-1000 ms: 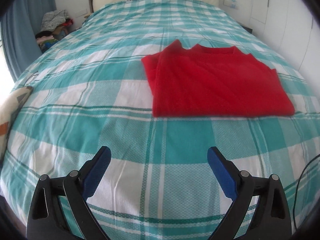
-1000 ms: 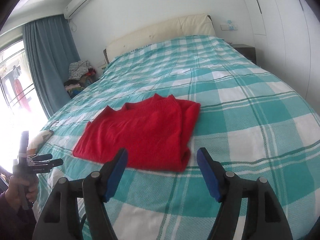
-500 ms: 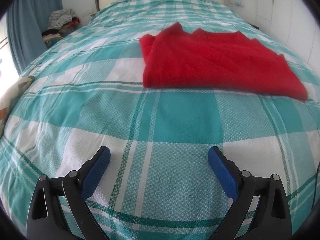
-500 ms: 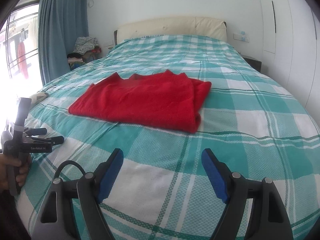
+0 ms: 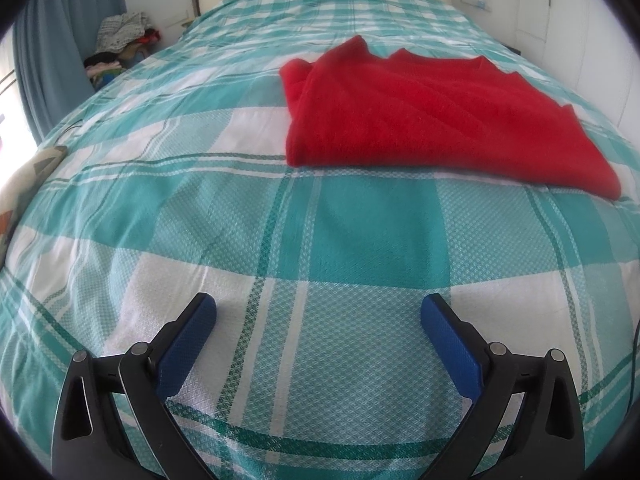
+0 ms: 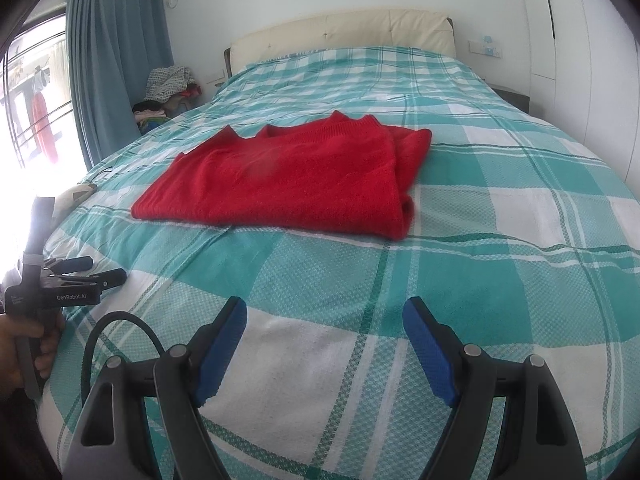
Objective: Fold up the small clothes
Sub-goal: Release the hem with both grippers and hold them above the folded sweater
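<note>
Lighting: daylight, admitted from the window [image 6: 32,112] at the left of the right wrist view, where the pane is blown out to white and detail is lost. The left gripper [image 6: 86,270] beside it is partly washed by that glare. The bedspread [image 5: 360,232] is evenly and brightly lit; only soft, faint shadows are cast under the red garment [image 5: 432,116]. Distortion: strong fisheye bulging is seen in both views, with black vignetting at the corners. Focus: the centre is rendered sharp; the far wall and edges are slightly softened.

One red garment [image 5: 432,116]; two grippers [image 5: 320,312] [image 6: 325,316]; one bed [image 6: 520,184]
</note>
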`<state>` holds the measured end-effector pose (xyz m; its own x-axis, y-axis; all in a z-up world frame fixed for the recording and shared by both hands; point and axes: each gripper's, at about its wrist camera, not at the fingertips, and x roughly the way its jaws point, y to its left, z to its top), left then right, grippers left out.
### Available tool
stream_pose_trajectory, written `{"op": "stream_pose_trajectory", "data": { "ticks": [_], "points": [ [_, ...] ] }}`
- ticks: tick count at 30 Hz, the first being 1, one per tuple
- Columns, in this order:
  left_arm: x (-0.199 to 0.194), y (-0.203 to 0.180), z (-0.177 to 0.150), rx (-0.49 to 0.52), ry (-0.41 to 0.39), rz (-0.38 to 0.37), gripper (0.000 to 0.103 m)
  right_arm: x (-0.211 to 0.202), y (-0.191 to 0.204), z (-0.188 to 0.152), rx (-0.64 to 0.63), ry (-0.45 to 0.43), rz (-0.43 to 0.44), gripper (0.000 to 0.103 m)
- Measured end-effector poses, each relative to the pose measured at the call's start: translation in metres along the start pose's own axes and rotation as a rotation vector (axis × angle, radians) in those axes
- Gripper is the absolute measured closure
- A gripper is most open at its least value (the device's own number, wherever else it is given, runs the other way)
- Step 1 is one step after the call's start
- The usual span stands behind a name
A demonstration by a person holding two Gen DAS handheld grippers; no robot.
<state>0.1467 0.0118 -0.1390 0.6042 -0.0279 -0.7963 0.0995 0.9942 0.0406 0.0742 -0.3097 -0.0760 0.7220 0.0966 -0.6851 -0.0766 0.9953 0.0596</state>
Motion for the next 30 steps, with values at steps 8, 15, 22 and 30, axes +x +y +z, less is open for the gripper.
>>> {"op": "stream_pose_trajectory", "data": {
  "ticks": [8,15,22,30],
  "points": [
    [0.0014,0.0007,-0.0004,0.0,0.005,0.0,0.001,0.0042,0.0,-0.0026,0.003,0.015,0.002,0.023],
    [0.0014,0.0006,-0.0001,-0.001,0.006,0.0,0.001,0.0055,-0.0007,-0.0029,0.007,0.02,0.003,0.023],
    [0.0029,0.0007,-0.0012,-0.001,0.009,-0.001,0.001,0.0059,-0.0009,-0.0032,0.009,0.021,0.004,0.023],
    [0.0036,0.0006,-0.0015,-0.001,0.011,-0.001,0.0,0.0058,-0.0011,-0.0029,0.008,0.021,0.004,0.023]
  ]
}}
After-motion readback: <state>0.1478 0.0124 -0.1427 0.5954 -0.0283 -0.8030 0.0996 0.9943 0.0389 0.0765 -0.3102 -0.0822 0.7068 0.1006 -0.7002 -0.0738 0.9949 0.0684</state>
